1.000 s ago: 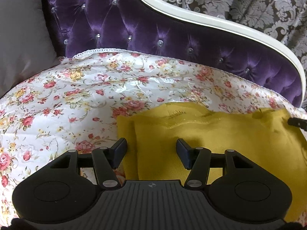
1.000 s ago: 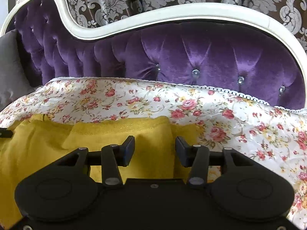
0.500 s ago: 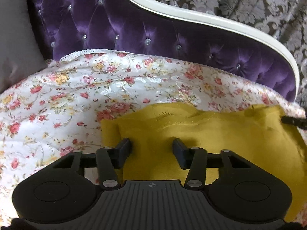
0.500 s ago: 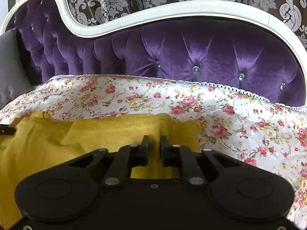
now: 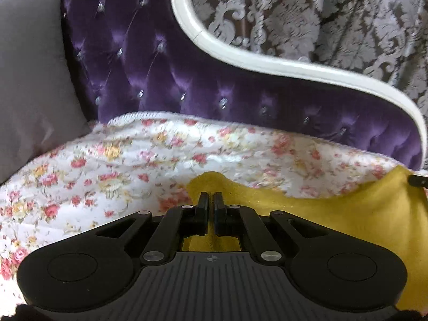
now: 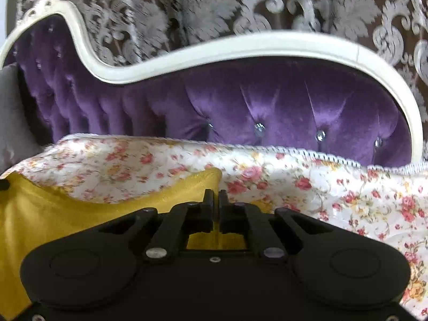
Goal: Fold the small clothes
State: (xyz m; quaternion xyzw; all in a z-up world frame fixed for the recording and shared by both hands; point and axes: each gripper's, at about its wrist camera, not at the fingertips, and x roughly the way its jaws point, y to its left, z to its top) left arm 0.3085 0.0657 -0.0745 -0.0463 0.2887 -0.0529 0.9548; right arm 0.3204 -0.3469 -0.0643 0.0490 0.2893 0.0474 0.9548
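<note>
1. The left tool (image 5: 210, 196) is clenched on a far corner of the yellow cloth (image 5: 334, 214), a peak of fabric pinched between its jaws, which have just been closing.
2. The right tool (image 6: 216, 194) grips the cloth's (image 6: 67, 214) other far corner likewise, its jaws also just closed on the fabric.
3. Between the two corners the cloth's edge sags in a shallow curve, so both corners appear raised off the floral cover (image 5: 107, 165).
4. The cloth lies on the cover's near part, well short of the purple headboard (image 5: 187, 85); a grey pillow (image 5: 29, 75) leans at the headboard's left.
5. The step in hand looks like the start of a fold, with both corners secured.
6. The next move likely calls for carrying both corners together, level and evenly, toward the near edge without slackening either grip.
</note>
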